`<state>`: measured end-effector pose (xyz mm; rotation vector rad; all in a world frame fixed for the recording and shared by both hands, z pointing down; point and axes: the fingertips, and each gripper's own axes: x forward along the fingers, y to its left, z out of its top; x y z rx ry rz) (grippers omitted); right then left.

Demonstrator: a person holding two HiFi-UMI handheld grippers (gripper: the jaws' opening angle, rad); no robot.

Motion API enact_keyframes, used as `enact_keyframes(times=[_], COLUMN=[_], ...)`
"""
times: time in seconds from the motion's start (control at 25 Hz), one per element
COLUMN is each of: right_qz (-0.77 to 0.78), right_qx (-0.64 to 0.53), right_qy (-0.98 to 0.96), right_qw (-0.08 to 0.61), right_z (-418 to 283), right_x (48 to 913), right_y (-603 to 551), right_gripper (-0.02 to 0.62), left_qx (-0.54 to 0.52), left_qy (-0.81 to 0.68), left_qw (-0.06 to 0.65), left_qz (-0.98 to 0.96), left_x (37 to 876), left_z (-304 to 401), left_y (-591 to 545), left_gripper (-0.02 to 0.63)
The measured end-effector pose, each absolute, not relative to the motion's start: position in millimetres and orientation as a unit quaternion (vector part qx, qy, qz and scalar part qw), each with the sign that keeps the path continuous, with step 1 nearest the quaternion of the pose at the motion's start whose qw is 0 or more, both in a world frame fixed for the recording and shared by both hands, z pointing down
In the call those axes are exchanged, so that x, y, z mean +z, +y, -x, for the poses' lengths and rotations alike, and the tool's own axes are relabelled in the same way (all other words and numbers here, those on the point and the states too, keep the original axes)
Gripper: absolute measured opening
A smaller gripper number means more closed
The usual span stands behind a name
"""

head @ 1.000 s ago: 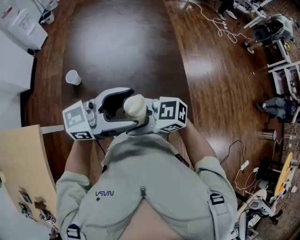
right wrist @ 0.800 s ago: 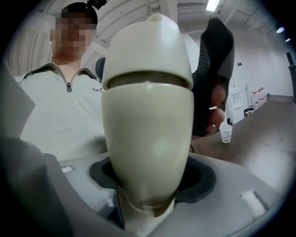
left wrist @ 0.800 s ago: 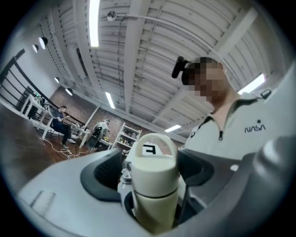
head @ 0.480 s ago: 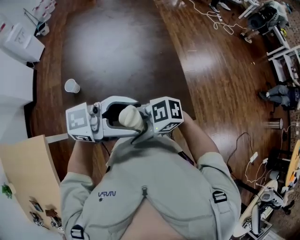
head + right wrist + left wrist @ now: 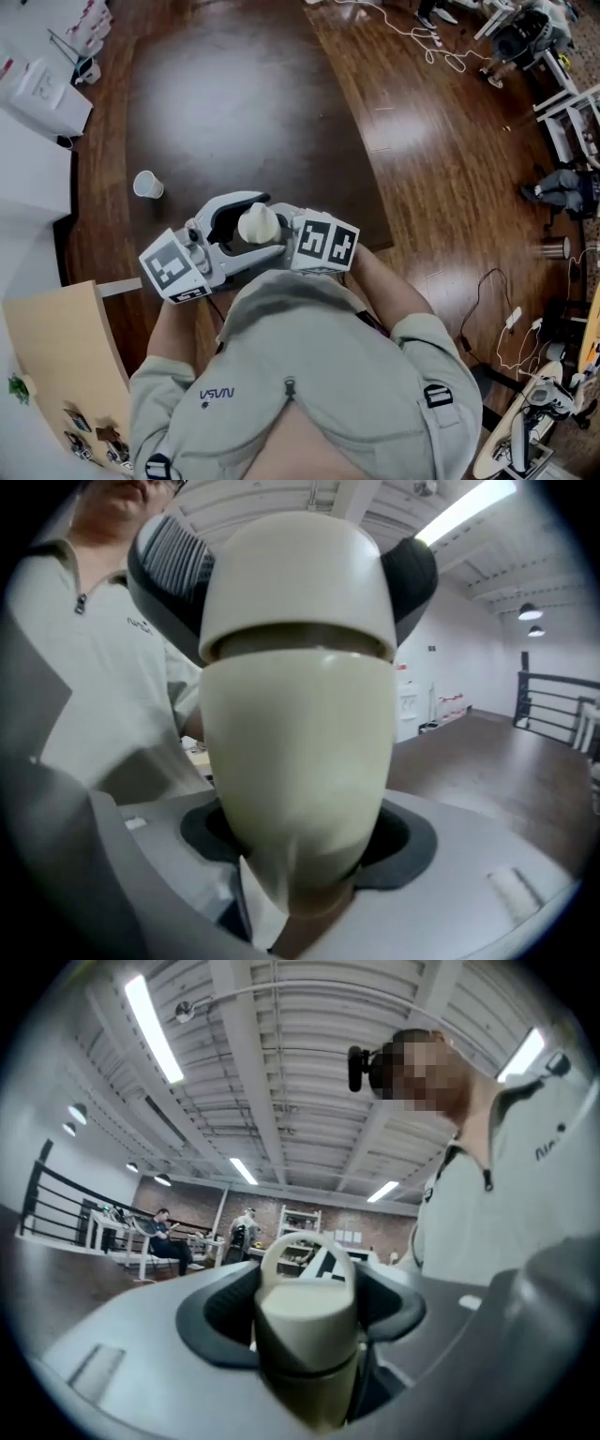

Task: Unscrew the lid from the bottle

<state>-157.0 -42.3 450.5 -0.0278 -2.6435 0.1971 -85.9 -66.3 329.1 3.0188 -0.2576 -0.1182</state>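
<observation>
A cream bottle [image 5: 260, 225] is held in the air close to the person's chest, between the two grippers. My right gripper [image 5: 286, 234] is shut on the bottle's body [image 5: 300, 752], which fills the right gripper view. The cream lid [image 5: 307, 1312], with its loop handle on top, sits between the dark pads [image 5: 211, 1312] of my left gripper [image 5: 225, 225], and both pads lie against its sides. In the right gripper view the lid [image 5: 295, 574] caps the bottle, a thin dark seam beneath it.
A white paper cup [image 5: 145, 184] lies on its side on the dark wooden top to the left. A pale wooden board [image 5: 56, 366] stands at the lower left, with white boxes [image 5: 42, 89] at the upper left. Cables [image 5: 487, 319] run over the floor at the right.
The left gripper's jaws have come in onto the lid. Both grippers and the bottle have shifted slightly left, and the left gripper's marker cube has swung lower.
</observation>
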Motion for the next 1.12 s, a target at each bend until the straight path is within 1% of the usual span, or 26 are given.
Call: enact_keyframes(times=[0.16, 0.24, 0.32, 0.48, 0.68, 0.88, 1.12], right_qz=[-0.153, -0.221, -0.258, -0.267, -0.271, -0.314, -0.327], right_qx=[0.028, 0.014, 0.016, 0.022, 0.002, 0.0, 0.014], right_qy=[-0.957, -0.943, -0.934, -0.932, -0.929, -0.91, -0.907], right_qw=[0.245, 0.247, 0.247, 0.242, 0.252, 0.272, 0.265], right_z=[157, 150, 144, 143, 150, 142, 124], right_x=[464, 471, 479, 492, 495, 502, 512], right_y=[-87, -103, -108, -107, -111, -119, -125], right_gripper=[0.302, 0.302, 0.302, 0.302, 0.302, 0.302, 0.302], left_qx=[-0.019, -0.026, -0.031, -0.007, -0.002, -0.035, -0.063], left_qy=[-0.204, -0.262, -0.298, -0.311, -0.334, -0.381, -0.4], left_qw=[0.008, -0.001, 0.002, 0.0, 0.011, 0.011, 0.0], left_qz=[-0.979, -0.965, -0.954, -0.95, -0.943, -0.924, -0.914], left_x=[339, 342, 349, 375, 379, 361, 339], left_z=[87, 82, 78, 82, 95, 102, 120], left_y=[-87, -93, -95, -96, -101, -107, -111], left_gripper=[0.302, 0.302, 0.302, 0.302, 0.302, 0.302, 0.302])
